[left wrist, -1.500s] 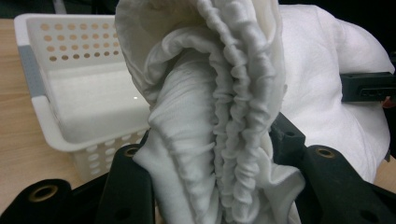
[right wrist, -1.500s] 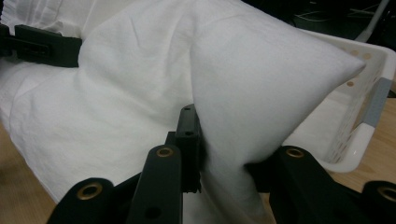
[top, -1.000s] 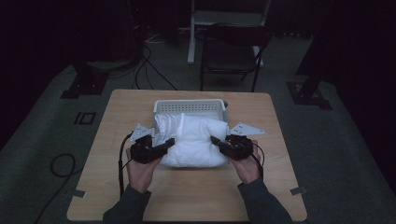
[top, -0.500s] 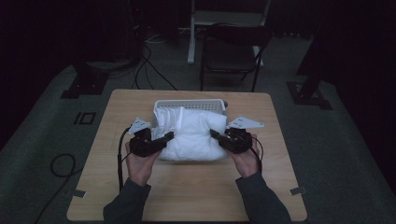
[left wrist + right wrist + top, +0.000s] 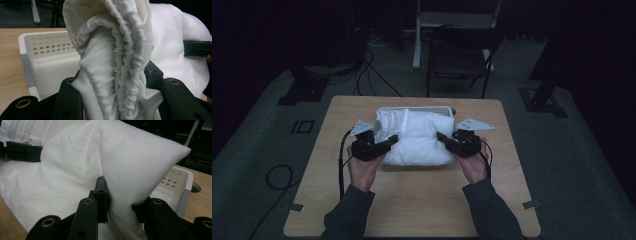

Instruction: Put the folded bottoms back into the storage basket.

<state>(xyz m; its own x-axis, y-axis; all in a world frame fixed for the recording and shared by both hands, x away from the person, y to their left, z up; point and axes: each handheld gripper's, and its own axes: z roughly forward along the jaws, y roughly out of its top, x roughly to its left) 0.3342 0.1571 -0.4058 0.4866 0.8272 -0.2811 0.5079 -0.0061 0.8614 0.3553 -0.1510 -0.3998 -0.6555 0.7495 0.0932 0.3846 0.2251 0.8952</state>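
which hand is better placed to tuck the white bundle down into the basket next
Left, marginally: the left gripper grips the white bundle's gathered edge right beside the basket opening. The right gripper pinches a corner above its far rim.

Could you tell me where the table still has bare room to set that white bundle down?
The near table strip, between the forearms and the front edge, is bare, as are the side margins beyond each hand. The middle is crowded: white bundle, basket, left gripper and right gripper.
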